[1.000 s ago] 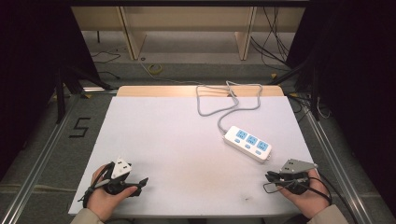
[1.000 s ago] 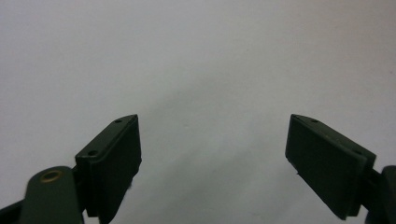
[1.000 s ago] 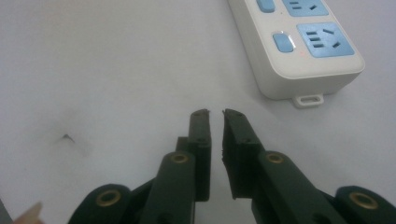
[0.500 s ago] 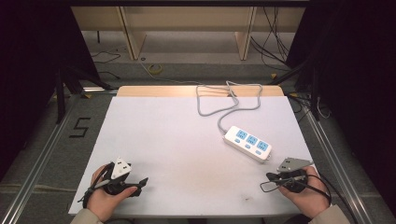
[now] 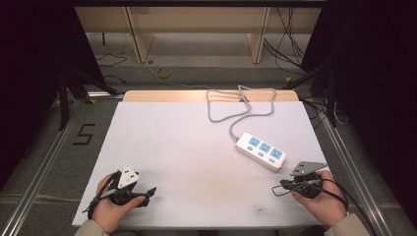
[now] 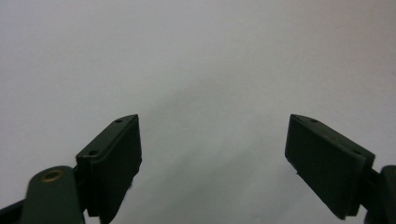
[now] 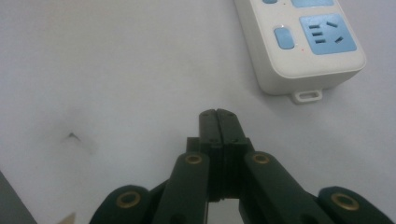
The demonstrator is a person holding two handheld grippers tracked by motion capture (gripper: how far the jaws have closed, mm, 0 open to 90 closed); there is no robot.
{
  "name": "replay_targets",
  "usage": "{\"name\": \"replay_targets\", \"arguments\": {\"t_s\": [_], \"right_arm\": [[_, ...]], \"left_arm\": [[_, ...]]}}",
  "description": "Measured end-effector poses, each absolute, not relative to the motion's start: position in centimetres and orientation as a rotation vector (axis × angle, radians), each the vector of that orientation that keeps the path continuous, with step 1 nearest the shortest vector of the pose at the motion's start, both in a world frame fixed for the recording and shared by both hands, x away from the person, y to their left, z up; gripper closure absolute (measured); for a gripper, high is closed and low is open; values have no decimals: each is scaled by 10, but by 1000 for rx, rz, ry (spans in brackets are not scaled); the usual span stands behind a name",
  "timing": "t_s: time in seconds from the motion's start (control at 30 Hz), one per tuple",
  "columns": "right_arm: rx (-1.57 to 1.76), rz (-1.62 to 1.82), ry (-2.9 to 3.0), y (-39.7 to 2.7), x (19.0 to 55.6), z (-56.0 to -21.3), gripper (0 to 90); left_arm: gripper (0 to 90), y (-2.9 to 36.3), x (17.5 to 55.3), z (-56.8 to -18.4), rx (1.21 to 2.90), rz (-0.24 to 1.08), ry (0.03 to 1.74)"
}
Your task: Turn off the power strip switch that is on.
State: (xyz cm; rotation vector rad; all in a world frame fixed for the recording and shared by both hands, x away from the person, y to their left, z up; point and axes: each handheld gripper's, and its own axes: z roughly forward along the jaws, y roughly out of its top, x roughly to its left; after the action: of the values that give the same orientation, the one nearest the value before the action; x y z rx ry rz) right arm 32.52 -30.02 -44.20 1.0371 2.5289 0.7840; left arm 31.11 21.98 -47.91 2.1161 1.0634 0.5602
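Power strip point(image 5: 260, 151) on white bench point(image 5: 187, 142), right gripper point(image 7: 218, 115) near it with fingers pressed together on nothing, left gripper point(image 6: 212, 154) with fingers wide apart.

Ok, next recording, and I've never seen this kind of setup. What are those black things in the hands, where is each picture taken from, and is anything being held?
There is no robot here. A person sits at a white table and holds a hand-operated two-jaw gripper in each hand. The high view looks down from above the person's side: the left gripper is at the bottom left, the right gripper at the bottom right. The other two pictures come from small cameras riding on the grippers, each looking along its own black jaws. In the left gripper view the jaws stand wide apart over bare table. In the right gripper view the jaws are pressed together with nothing between them. On the table lies a white power strip with blue sockets; its grey cable loops toward the far edge. Neither gripper holds anything; the right one points toward the strip's near end.
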Motion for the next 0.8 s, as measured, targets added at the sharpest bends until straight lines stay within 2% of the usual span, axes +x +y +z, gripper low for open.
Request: {"name": "replay_targets", "arguments": {"t_s": [0.8], "right_arm": [[1060,722,2558,-293,341,-427,900]], "left_arm": [[187,216,312,-480,2123,577,1064]]}}
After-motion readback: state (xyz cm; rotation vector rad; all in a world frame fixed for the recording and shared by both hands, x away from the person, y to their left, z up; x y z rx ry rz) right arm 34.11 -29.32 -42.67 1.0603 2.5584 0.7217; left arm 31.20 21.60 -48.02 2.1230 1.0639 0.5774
